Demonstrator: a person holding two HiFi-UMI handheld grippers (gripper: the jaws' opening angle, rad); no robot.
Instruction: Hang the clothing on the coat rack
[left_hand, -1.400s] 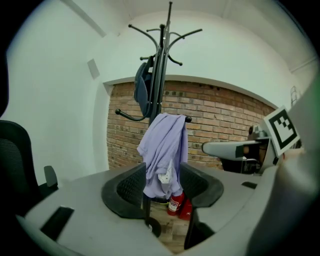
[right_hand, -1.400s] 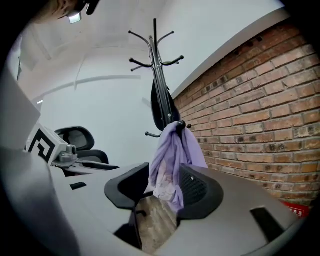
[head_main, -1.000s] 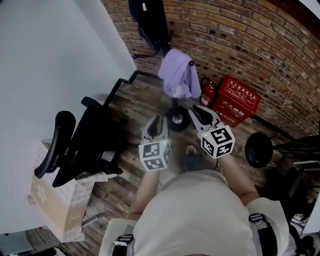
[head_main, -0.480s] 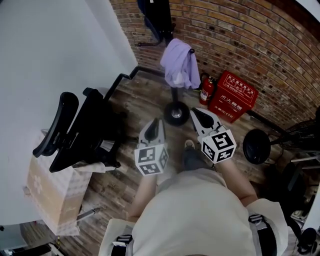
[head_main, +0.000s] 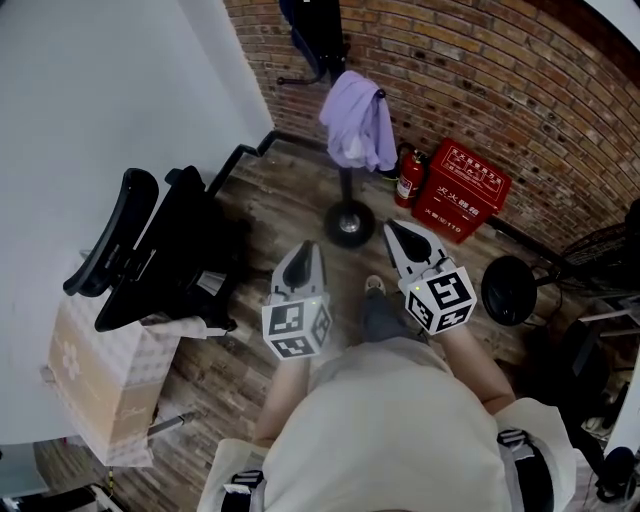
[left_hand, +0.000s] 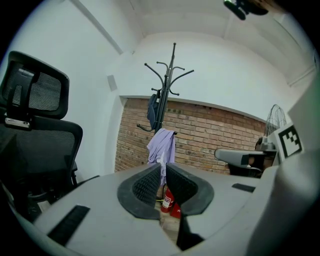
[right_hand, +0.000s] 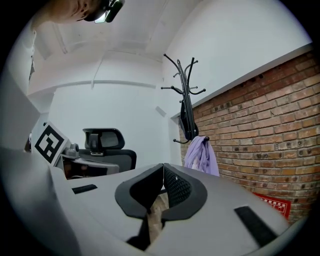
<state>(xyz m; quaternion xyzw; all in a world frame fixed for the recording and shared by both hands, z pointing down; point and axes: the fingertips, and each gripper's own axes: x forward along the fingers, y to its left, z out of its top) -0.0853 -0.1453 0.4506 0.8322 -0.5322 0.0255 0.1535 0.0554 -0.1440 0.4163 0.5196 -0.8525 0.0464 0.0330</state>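
While the left gripper (head_main: 307, 250) and right gripper (head_main: 393, 229) both point toward the coat rack (head_main: 349, 215), each has its jaws clenched together on nothing. Well ahead of both tips, the lavender shirt (head_main: 356, 122) hangs from a lower hook of the rack, below a dark hanging item (head_main: 315, 30). A black office chair (head_main: 150, 250) stands left of the left gripper. A fire extinguisher (head_main: 407, 178) and red box (head_main: 461, 190) sit ahead of the right gripper.

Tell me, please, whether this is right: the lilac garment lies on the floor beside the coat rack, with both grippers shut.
No: the head view shows the lilac garment hanging on the coat rack; the left gripper and right gripper are shut.
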